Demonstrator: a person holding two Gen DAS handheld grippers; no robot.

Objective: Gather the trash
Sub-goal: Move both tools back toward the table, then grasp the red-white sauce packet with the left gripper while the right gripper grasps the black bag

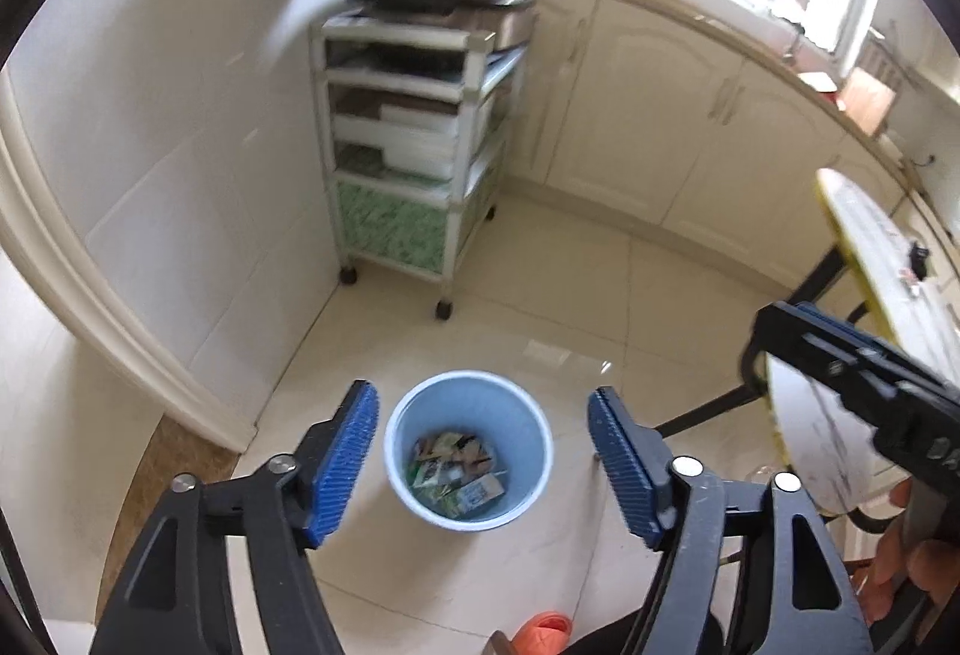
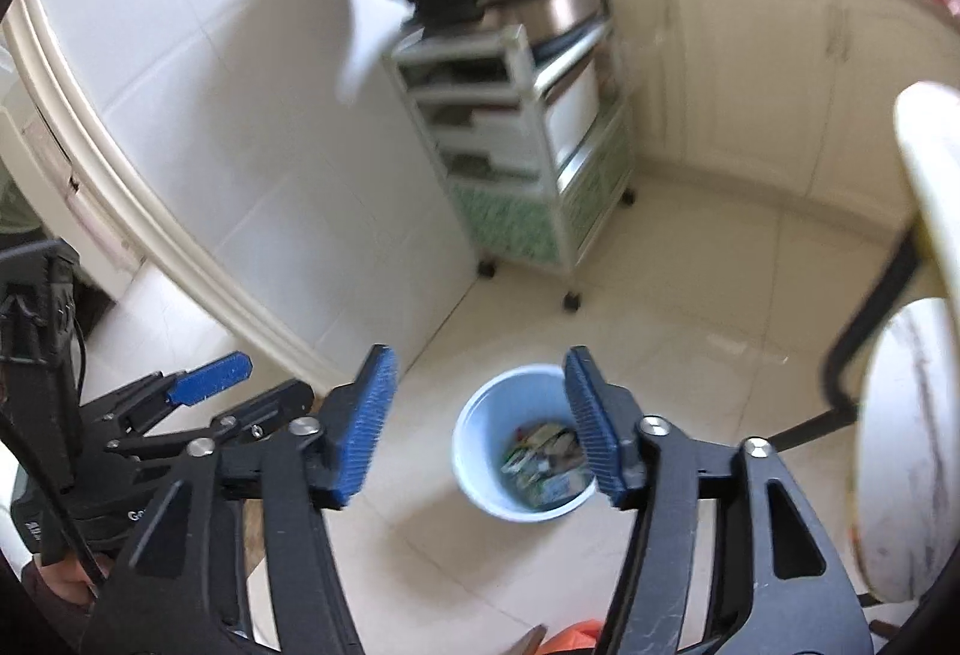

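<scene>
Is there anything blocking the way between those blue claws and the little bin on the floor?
Nothing visible does. Both the left gripper and right gripper hang open and empty above the blue bin, with bare floor around it. The wrappers already lie inside.

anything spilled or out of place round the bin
Nothing stands out. The blue bin stands upright on the tiled floor with the wrappers all inside it, and no litter shows on the floor around it. Both the left gripper and the right gripper are open and empty.

Bin on kitchen floor
Wrappers (image 1: 459, 469) lie in the bin (image 1: 396, 433); shelf cart (image 1: 414, 144) at 11 o'clock, table (image 1: 804, 451) at 3.
</scene>
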